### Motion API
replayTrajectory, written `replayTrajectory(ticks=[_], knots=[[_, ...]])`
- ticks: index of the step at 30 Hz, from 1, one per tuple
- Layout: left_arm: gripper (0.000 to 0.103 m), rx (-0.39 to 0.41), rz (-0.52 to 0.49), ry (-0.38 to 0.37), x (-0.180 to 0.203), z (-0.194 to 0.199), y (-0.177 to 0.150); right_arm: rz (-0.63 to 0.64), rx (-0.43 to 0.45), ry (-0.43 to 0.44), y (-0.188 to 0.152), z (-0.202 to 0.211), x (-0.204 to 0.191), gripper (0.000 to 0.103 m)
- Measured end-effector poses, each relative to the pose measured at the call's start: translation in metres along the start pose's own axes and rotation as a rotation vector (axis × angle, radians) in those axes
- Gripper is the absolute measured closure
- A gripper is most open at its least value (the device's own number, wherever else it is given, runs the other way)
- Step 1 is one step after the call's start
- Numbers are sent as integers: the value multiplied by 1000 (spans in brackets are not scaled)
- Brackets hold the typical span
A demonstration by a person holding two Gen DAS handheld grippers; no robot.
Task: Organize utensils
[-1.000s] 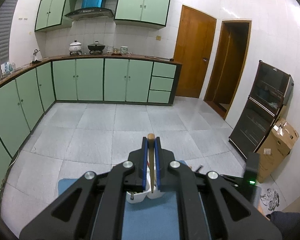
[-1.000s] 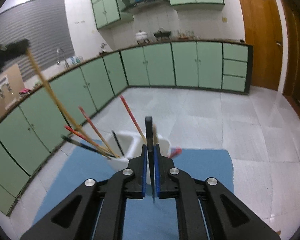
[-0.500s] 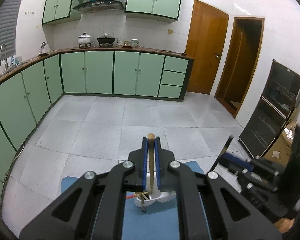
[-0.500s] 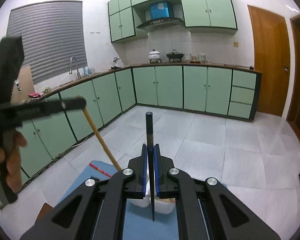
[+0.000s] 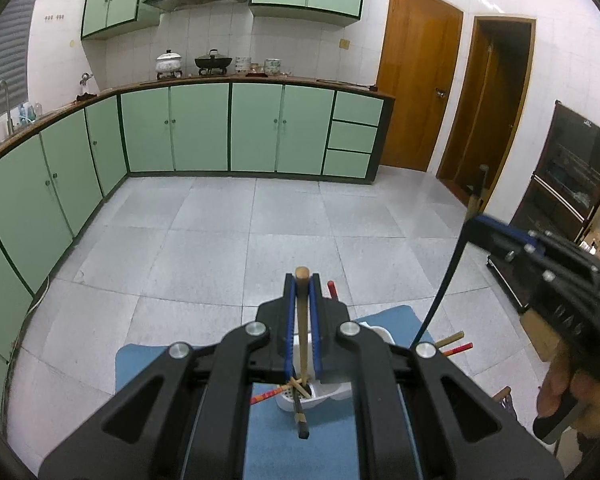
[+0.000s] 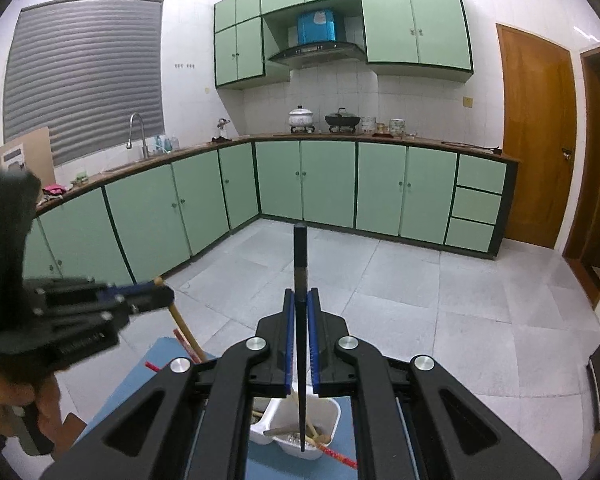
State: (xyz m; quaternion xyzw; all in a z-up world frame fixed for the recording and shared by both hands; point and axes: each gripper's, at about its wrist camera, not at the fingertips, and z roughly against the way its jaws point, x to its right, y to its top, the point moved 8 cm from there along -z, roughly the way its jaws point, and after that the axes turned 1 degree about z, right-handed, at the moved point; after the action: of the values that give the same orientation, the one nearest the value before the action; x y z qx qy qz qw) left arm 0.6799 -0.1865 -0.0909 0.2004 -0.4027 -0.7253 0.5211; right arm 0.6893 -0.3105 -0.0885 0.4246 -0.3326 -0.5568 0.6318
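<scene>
My left gripper [image 5: 301,285] is shut on a tan wooden chopstick [image 5: 302,332], whose lower end reaches into the white utensil holder [image 5: 334,391] on the blue mat [image 5: 292,452]. Red, black and tan chopsticks [image 5: 298,412] stick out of the holder. My right gripper [image 6: 300,297] is shut on a black chopstick [image 6: 300,256], held nearly upright, its tip over the white holder [image 6: 328,414]. Whether that tip touches the holder I cannot tell. Each gripper also shows in the other's view: the right gripper [image 5: 474,225] at the right, the left gripper [image 6: 168,292] at the left.
The blue mat [image 6: 140,384] lies on a table above a grey tiled floor [image 5: 260,240]. Green cabinets [image 6: 328,184] line the far walls, with a brown door [image 5: 416,92] and a dark glass cabinet [image 5: 568,184] to the right. A person's hands [image 5: 556,392] hold both tools.
The left gripper has sunk, bringing the wooden chopstick's end down into the holder. The right gripper has risen with the black chopstick, so the holder sits lower in its view.
</scene>
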Motion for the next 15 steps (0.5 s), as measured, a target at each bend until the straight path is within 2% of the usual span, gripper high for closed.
replayTrajectory(ticks=[6,9,13,14,15], knots=[[97,-7,-8,6,1,-4,-2,4,-1,-5,-2,-2,1,97],[97,-23,-2,6,-1,-9,-11,-8,-26,-3,-15,-8,3,97],[95,-50,-8,11,-2,-16,-28,2,-87,-1,-49,-21,3,97],[92,-52,-11,12,-3,-16,-30,9,-116,1,-63,-26,1,97],[74,-53,-14,16,-3,-15,-33,13,-130,1,-70,-28,1,97]])
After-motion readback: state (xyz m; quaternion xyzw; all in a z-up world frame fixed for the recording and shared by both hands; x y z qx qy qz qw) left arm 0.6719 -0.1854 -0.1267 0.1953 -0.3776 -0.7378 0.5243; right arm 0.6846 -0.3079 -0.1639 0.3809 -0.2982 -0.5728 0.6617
